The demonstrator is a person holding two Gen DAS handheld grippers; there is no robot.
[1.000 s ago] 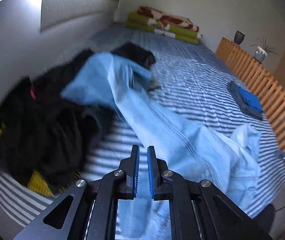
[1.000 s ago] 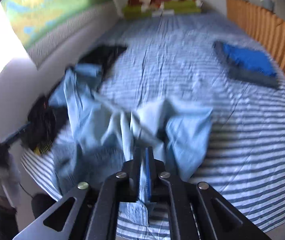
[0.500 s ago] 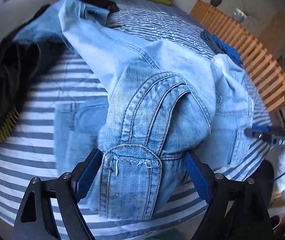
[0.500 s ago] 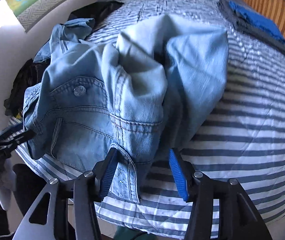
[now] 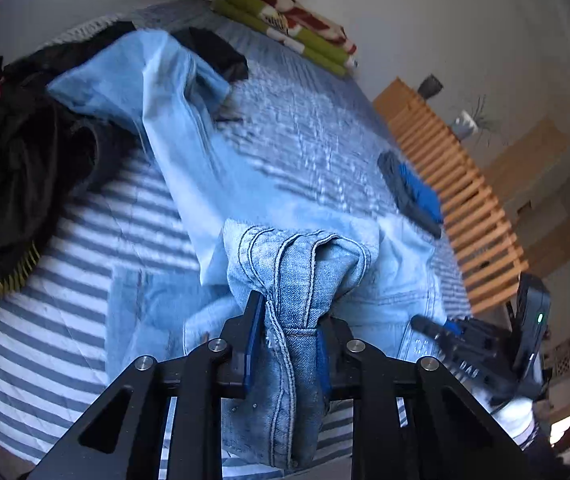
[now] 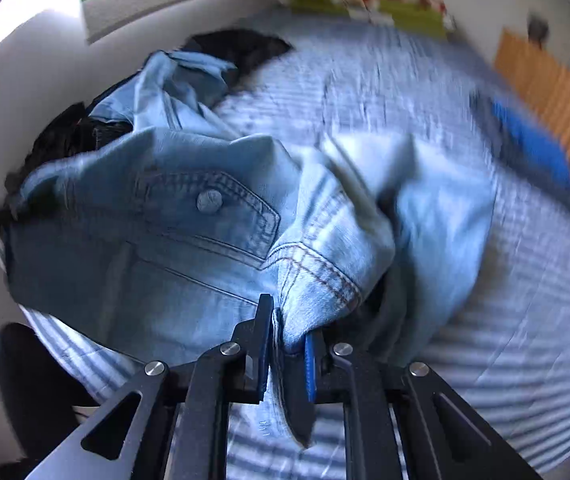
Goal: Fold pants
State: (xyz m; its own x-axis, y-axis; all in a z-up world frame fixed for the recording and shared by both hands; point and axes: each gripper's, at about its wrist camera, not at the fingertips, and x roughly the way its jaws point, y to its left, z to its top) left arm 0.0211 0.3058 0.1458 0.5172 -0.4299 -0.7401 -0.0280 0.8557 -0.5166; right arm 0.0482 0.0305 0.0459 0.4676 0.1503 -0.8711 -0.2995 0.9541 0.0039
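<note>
Light blue jeans lie crumpled on the striped bed sheet, one leg trailing toward the far left. My left gripper has a bunched fold of the waistband between its blue pads, its jaws closing and pressing on the denim. My right gripper pinches another waistband fold near the jeans' button, jaws also closing onto the cloth. In the left wrist view the right gripper shows at the right, against the jeans' edge.
A heap of black clothes lies at the left by the wall. Folded blue and grey garments rest near the wooden slatted rail. Green and red blankets are stacked at the bed's far end.
Both grippers were shut and empty a second ago, then stood wide around the jeans' waistband, and now have closed onto the denim. Both have dropped closer to the jeans.
</note>
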